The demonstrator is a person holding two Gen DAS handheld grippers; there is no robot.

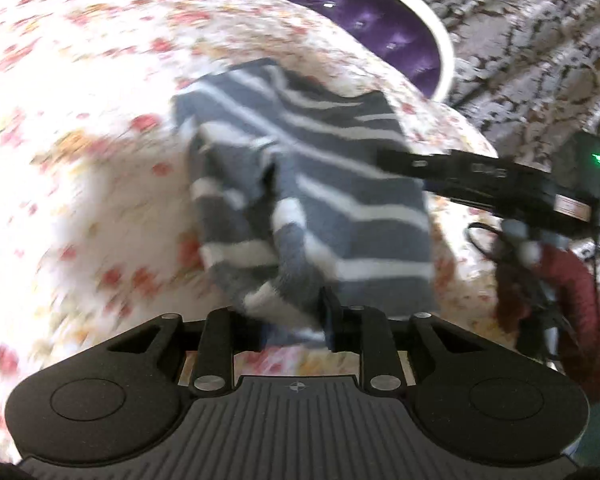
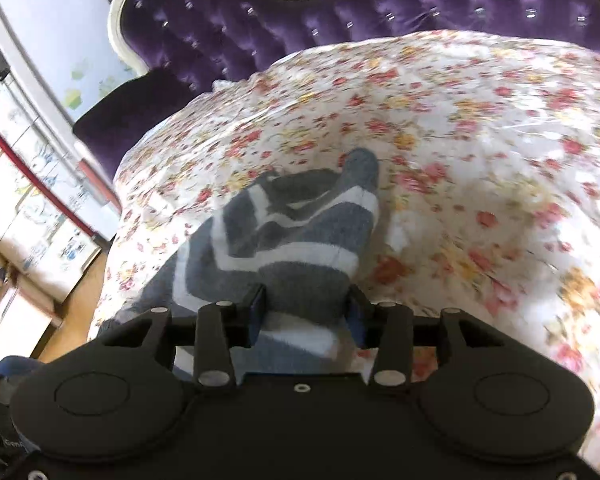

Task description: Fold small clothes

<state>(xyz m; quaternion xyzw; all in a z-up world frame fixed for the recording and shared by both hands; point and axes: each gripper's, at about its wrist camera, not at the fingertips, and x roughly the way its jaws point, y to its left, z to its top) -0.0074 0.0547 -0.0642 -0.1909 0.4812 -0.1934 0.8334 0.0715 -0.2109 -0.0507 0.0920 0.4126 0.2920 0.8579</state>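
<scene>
Closest to the lens, the left claw (image 1: 296, 320) is nipped down on a hanging corner of the grey-and-white striped garment (image 1: 300, 184), its fingers drawn close together with the knit bunched between them. The right claw (image 2: 306, 316) sits wider, with a thick fold of the same striped garment (image 2: 284, 232) filling the gap between its two blue-padded fingers (image 2: 256, 314); it looks gripped. The cloth drapes from both claws down onto the floral bedspread (image 1: 80, 160), crumpled and lifted at the near side. In the left view the right-hand device (image 1: 500, 184) reaches in over the garment's far edge, a green light glowing on it; its lettering and sticker are too blurred to read. There is open bedspread to the left in the left view and to the right in the right view. The purple tufted headboard (image 2: 340, 20) with its white frame bounds the far side. In the right view the bed's edge drops to a wooden floor (image 2: 80, 292) at left.
</scene>
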